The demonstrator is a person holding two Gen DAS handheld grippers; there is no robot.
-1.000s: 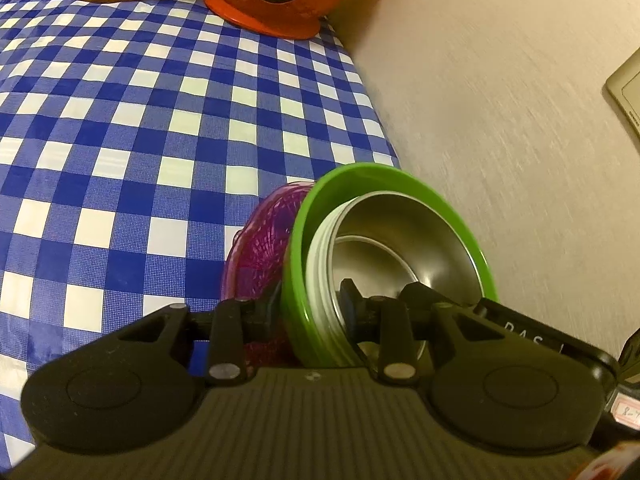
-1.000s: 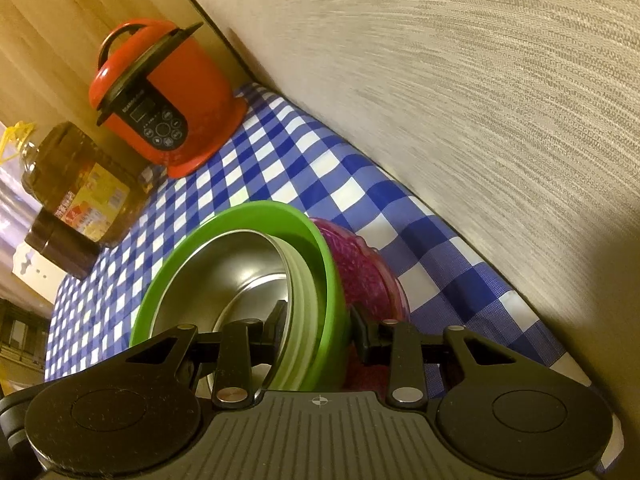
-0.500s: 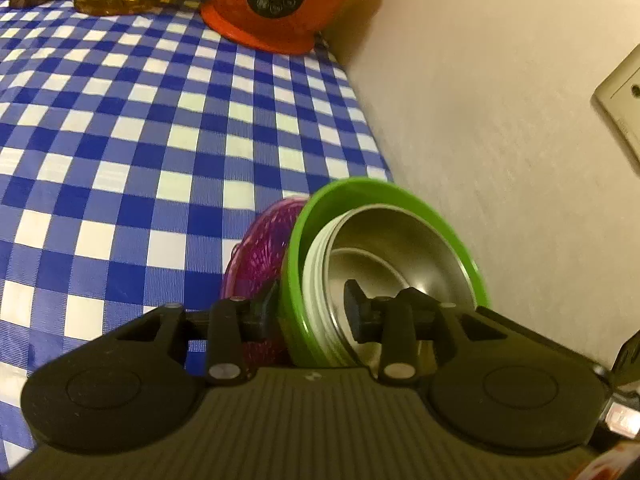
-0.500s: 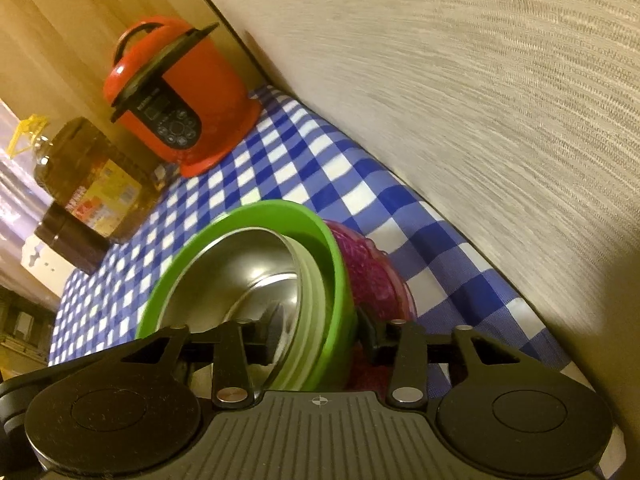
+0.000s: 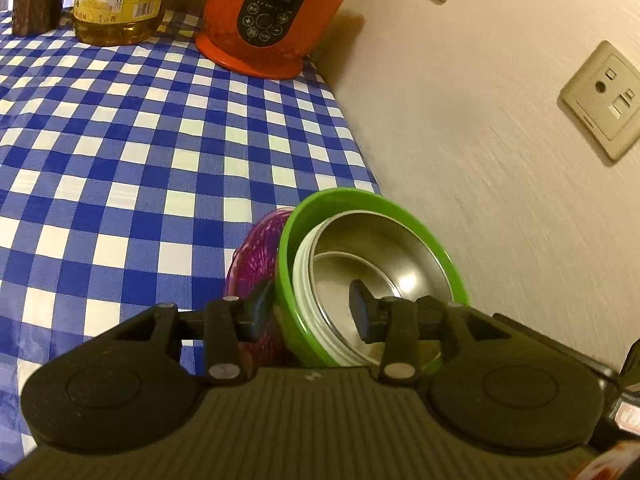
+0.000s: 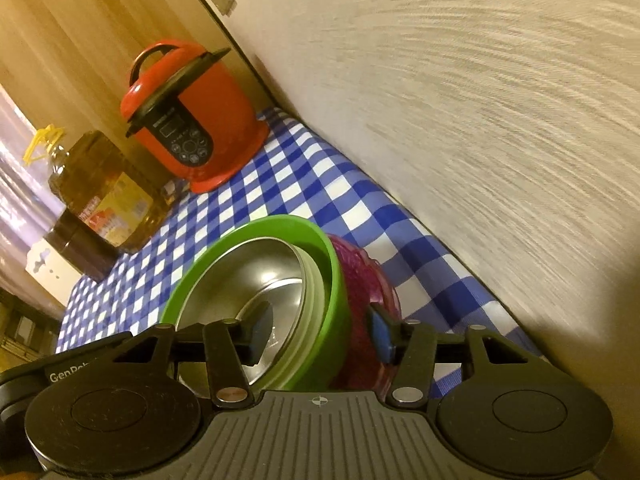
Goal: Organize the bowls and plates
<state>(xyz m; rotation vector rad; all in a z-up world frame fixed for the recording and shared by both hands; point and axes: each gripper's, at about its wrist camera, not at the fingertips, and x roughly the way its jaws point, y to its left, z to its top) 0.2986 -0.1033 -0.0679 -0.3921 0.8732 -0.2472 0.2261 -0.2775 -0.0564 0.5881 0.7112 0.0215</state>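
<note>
Left wrist view: the left gripper (image 5: 310,308), jaws just opening, straddles the rim of the green bowl (image 5: 316,216) without pressing. The right gripper (image 6: 320,330) does likewise. The bowl stack lies at the table's (image 5: 120,160) wall edge.

Red cooker (image 5: 276,20), oil bottle (image 5: 120,0), checked tablecloth (image 5: 120,140), wall socket (image 5: 604,100)

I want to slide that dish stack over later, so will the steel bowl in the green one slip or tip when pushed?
Probably slippery: the steel bowl looks polished, with bright glare. It may shift, since it sits tilted inside the green bowl. The stack seems tippy, leaning on the purple dish. Both grippers' jaws have just been opening around the rims, so nothing steadies it.
</note>
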